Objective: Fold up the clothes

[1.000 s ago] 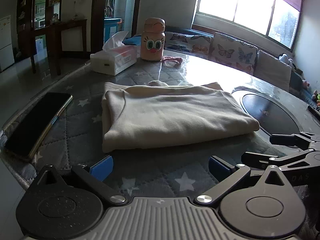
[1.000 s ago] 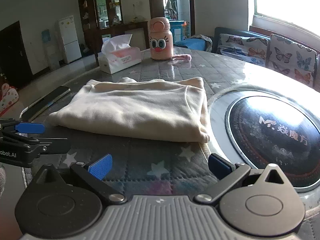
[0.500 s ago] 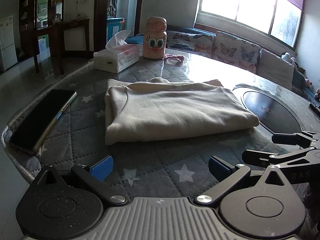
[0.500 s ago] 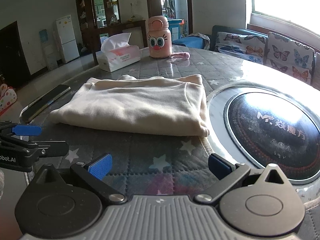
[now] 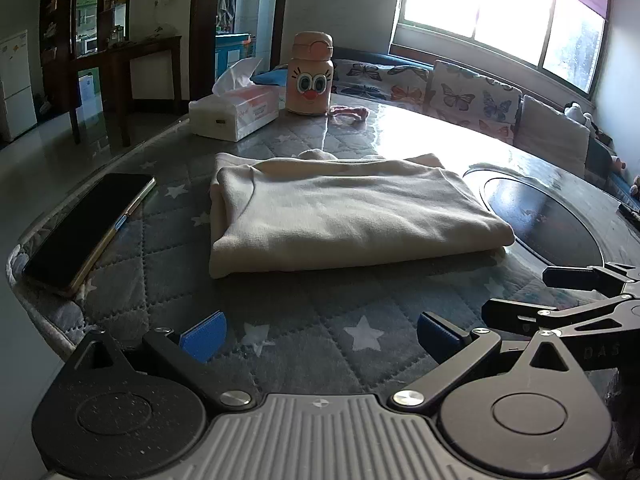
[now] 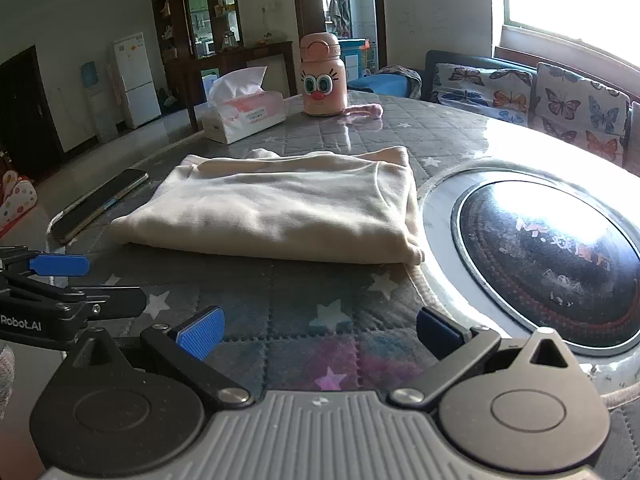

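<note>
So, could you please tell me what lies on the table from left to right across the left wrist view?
Phone → tissue box → cartoon-face bottle → folded cream garment → round black hotplate → right claw, entering at the right edge.

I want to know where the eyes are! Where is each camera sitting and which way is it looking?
Left wrist: rides on the left gripper, low over the quilted table, facing the folded cream garment and window; own open jaws show, the right gripper at right.
Right wrist: rides on the right gripper, facing the garment and induction hob; own open jaws show, the left gripper at left.
Shared: garment, phone, tissue box, cartoon-face bottle.
</note>
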A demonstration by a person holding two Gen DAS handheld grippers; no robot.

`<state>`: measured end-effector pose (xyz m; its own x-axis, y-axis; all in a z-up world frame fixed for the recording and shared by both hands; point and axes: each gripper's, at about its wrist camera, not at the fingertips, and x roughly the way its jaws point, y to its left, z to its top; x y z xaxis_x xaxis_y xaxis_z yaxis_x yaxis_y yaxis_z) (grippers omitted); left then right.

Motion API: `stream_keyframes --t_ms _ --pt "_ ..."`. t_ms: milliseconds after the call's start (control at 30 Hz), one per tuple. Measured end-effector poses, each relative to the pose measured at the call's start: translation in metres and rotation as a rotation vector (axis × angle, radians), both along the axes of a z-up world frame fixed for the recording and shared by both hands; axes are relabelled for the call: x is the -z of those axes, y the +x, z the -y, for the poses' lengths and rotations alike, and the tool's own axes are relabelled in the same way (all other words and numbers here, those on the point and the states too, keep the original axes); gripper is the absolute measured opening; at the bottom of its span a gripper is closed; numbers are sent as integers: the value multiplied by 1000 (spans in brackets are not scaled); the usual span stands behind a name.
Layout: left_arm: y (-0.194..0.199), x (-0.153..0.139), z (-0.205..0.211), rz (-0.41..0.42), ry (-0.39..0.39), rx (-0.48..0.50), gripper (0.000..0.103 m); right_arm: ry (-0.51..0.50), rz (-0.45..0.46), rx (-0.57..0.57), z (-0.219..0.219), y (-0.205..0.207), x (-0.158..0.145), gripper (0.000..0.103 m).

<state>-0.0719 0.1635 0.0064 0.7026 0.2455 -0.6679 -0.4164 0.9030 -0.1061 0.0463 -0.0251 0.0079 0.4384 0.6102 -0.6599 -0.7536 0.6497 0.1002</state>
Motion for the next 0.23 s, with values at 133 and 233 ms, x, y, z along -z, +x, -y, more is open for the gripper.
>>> stream_keyframes --t_ms 133,233 --pt "-1 0 0 1 -4 -4 103 2 -1 -3 0 -2 0 103" --pt "-1 0 1 -1 -7 2 103 2 -3 -2 -1 -3 0 103"
